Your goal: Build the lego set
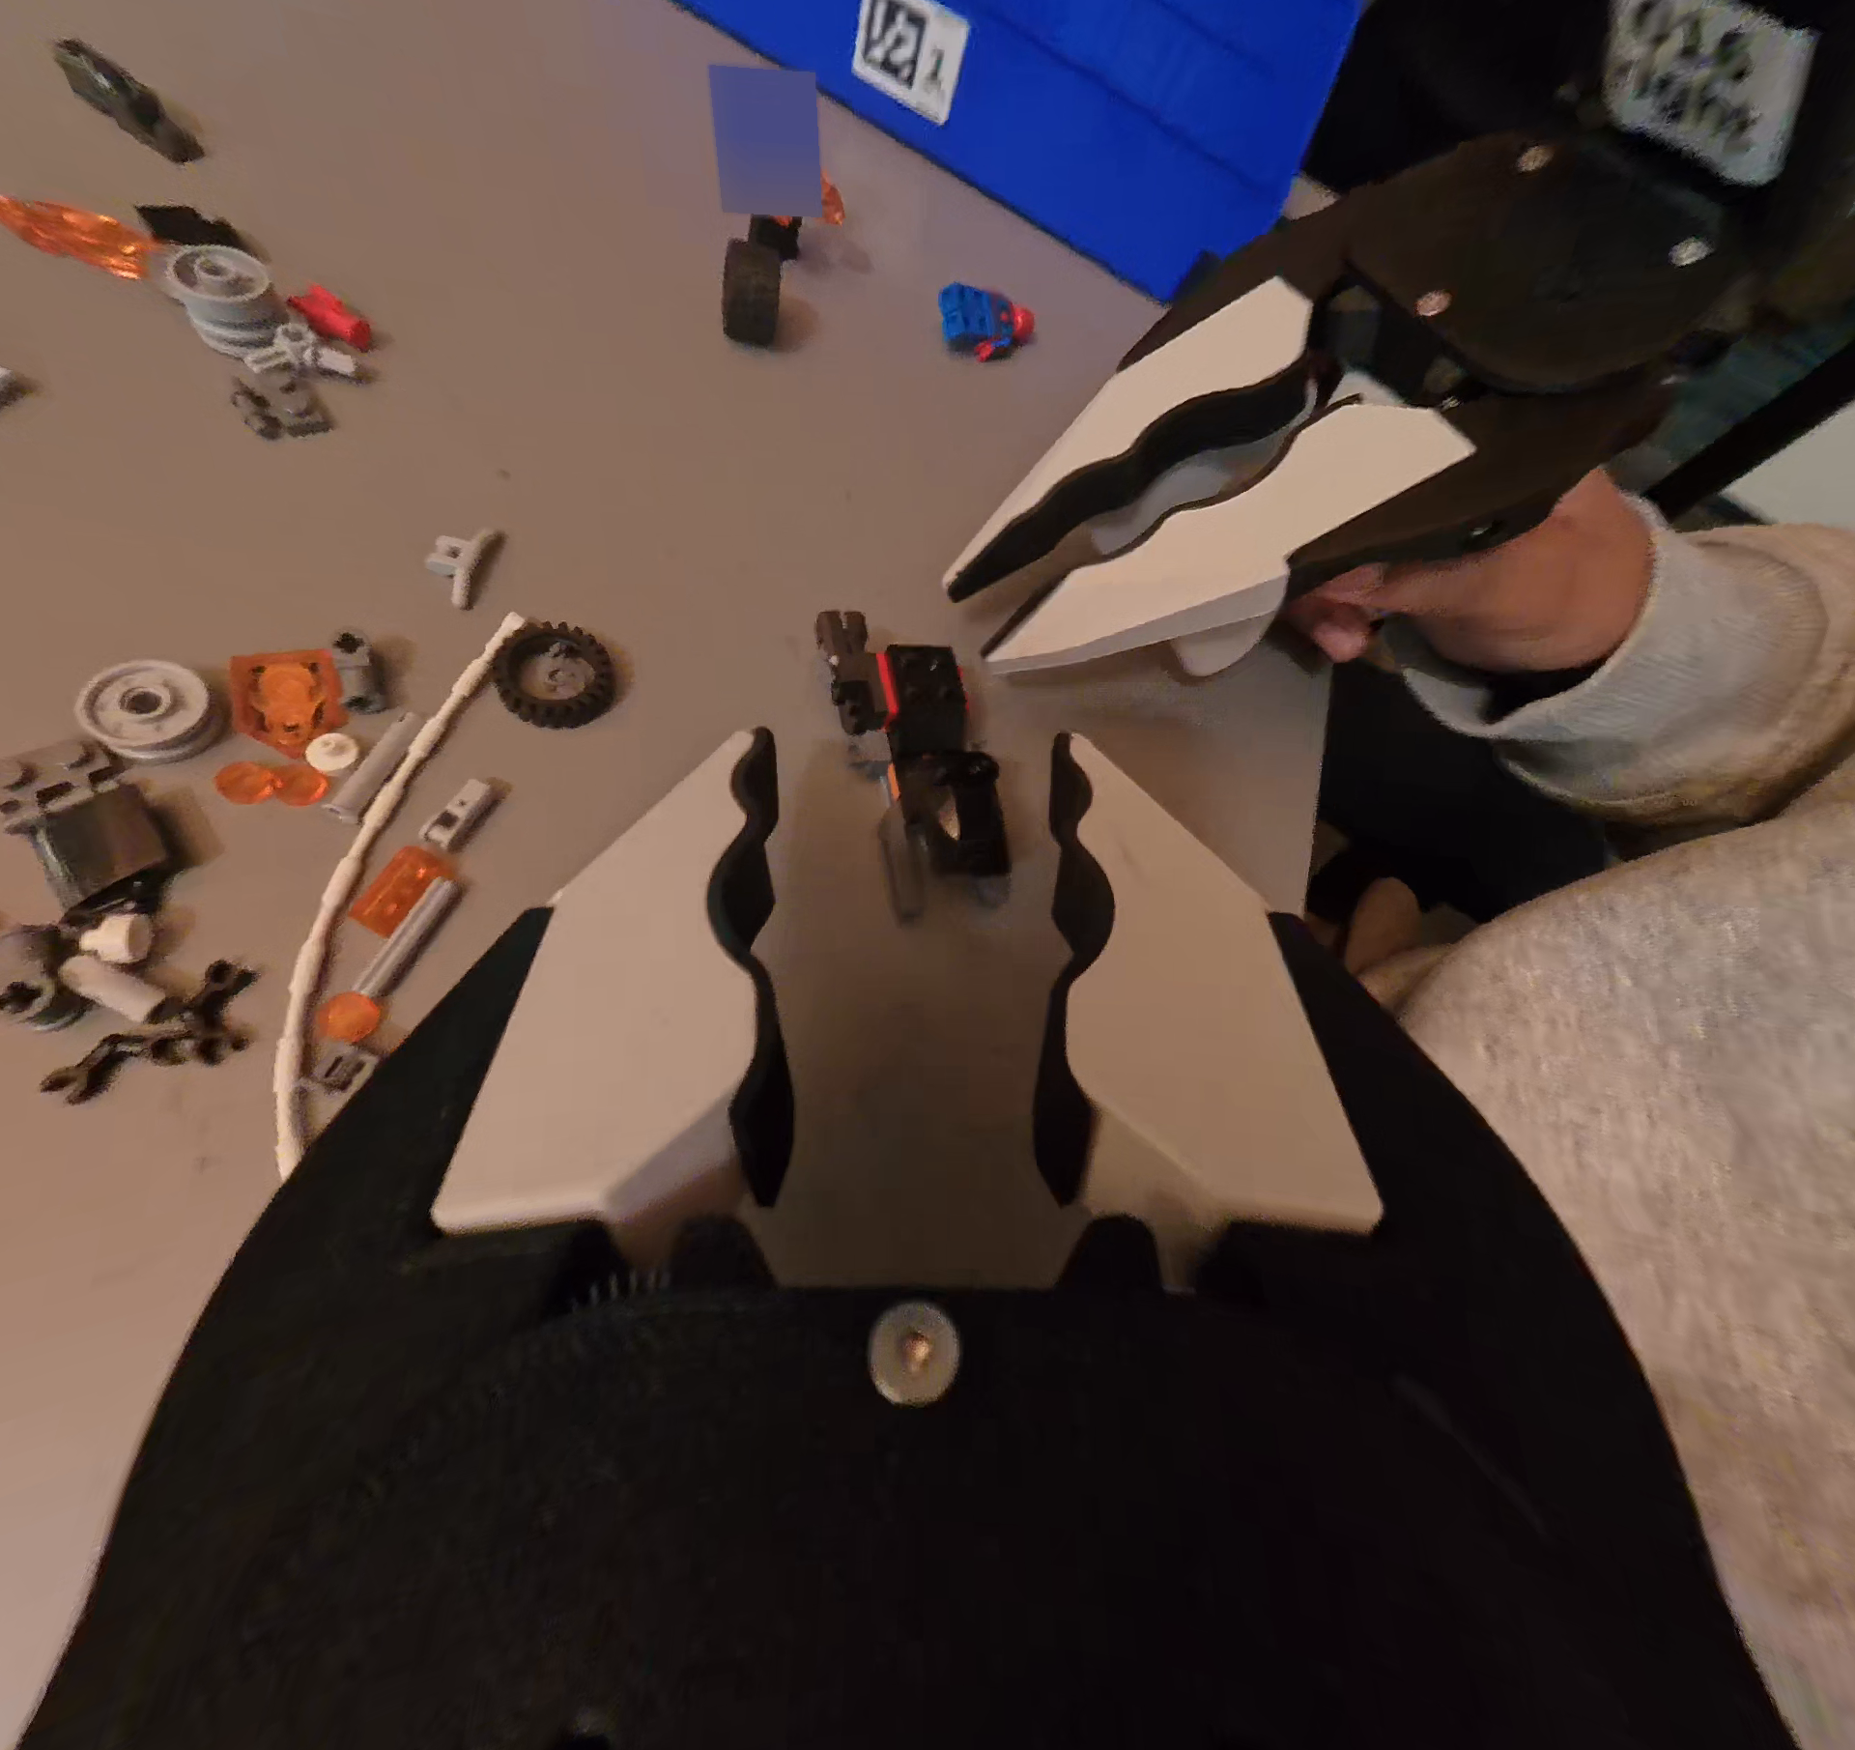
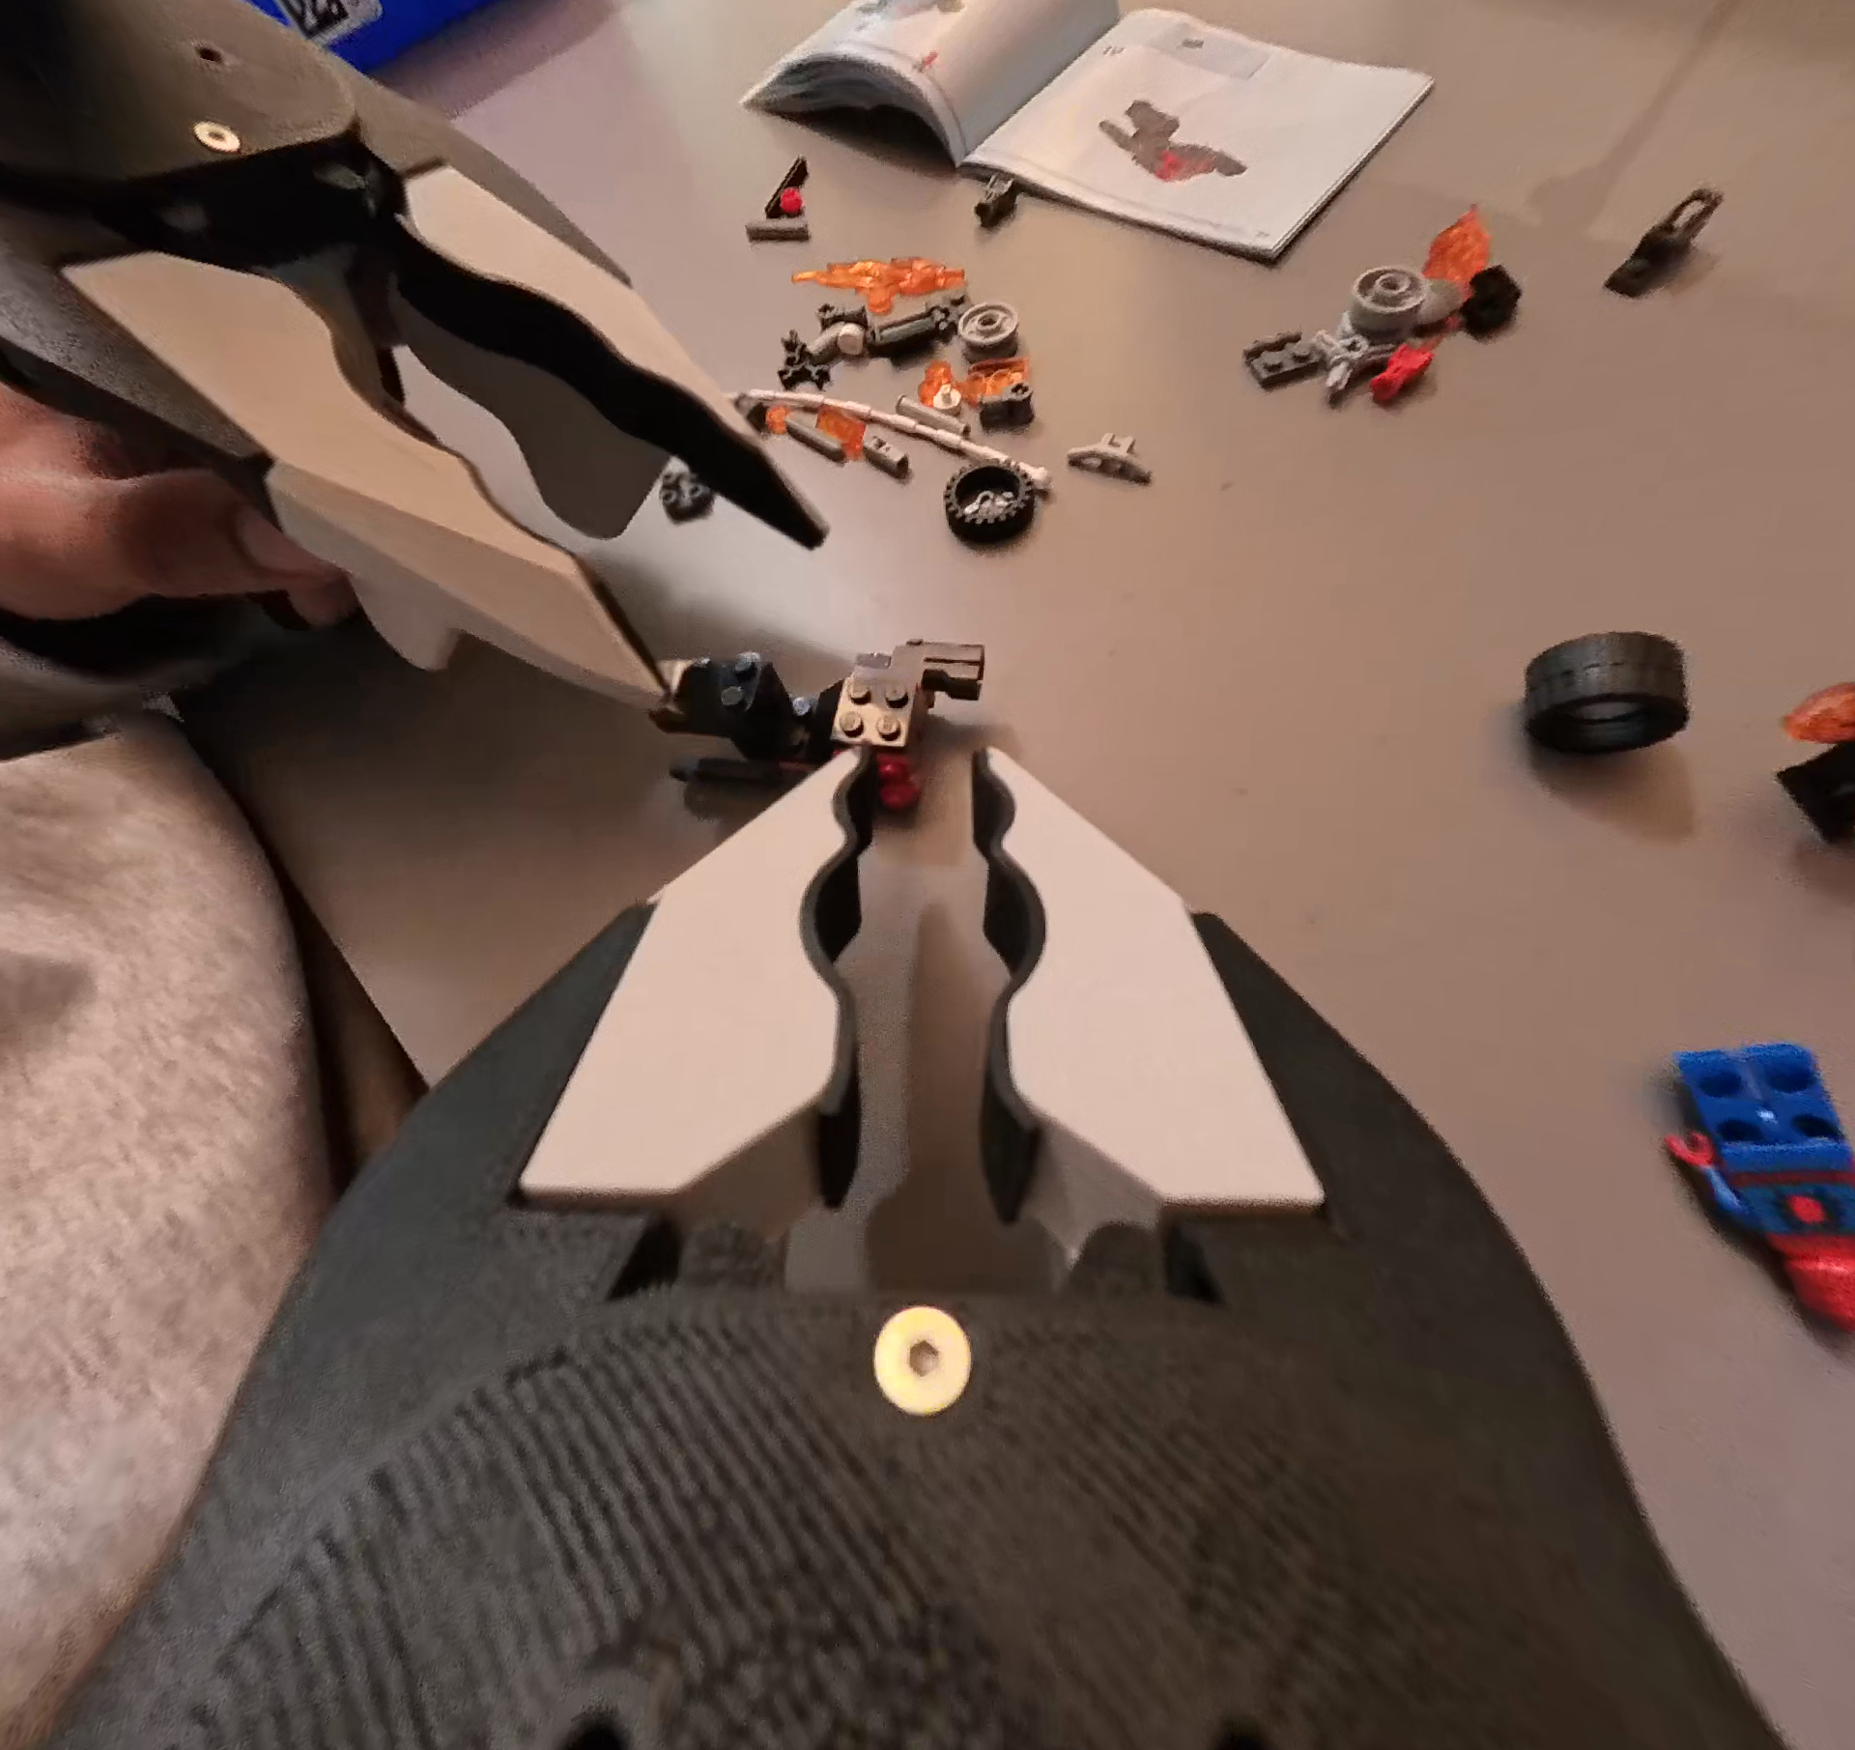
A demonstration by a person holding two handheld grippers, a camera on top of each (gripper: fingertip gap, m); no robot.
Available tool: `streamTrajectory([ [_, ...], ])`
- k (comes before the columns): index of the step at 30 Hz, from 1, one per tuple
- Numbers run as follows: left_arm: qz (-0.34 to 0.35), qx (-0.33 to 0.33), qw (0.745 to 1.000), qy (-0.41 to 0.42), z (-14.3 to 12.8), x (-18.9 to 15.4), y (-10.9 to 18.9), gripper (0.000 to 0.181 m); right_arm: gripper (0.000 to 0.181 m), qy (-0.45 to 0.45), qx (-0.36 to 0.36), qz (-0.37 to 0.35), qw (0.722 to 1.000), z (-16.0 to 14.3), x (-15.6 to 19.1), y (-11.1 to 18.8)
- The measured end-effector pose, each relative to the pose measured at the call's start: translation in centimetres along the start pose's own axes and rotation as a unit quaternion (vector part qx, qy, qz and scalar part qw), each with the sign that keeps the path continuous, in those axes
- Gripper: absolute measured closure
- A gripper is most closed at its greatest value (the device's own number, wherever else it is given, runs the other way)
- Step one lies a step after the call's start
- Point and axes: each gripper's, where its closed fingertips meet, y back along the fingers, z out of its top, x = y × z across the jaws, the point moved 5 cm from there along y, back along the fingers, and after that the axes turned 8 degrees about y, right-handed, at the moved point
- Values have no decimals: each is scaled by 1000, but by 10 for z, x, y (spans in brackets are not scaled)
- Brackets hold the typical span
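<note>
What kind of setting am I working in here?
Likely an indoor tabletop workspace set up for toy building: a grey table strewn with loose lego pieces, an open instruction booklet, and a blue bin.

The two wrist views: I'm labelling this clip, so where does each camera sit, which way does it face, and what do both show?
Left wrist view: on the left hand-held gripper, looking down its open fingers at the black assembly; a hand and sleeve show.
Right wrist view: on the right hand-held gripper, facing the assembly and manual; a hand shows.
Shared: assembly, blue box, toothed wheel, and each other's gripper.
</note>
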Motion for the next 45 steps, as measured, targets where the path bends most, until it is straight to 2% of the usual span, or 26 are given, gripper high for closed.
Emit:
streamTrajectory([
  [1,-17,-8,1000,6,1,-1,1,126,164,-1,-10,-5,1000,2,-1,1],
  [7,-74,-50,995,40,8,0,10,124,164,-7,-118,-43,992,25,-14,11],
  [8,-82,-56,994,42,8,-1,12,124,166,2,-146,-48,988,30,-16,13],
  [10,-95,-65,992,46,10,-1,14,124,181,34,-217,-53,974,43,-16,19],
  [12,-109,-63,991,45,10,-2,14,124,181,46,-278,-78,956,53,-21,25],
  [21,-117,-61,991,26,9,-8,14,124,181,31,-314,-60,947,52,-20,35],
  [31,-114,-73,990,27,10,-7,16,124,178,61,-304,-72,948,52,-13,32],
  [45,-123,-84,988,38,13,-6,17,124,178,52,-307,-66,948,52,-15,32],
])
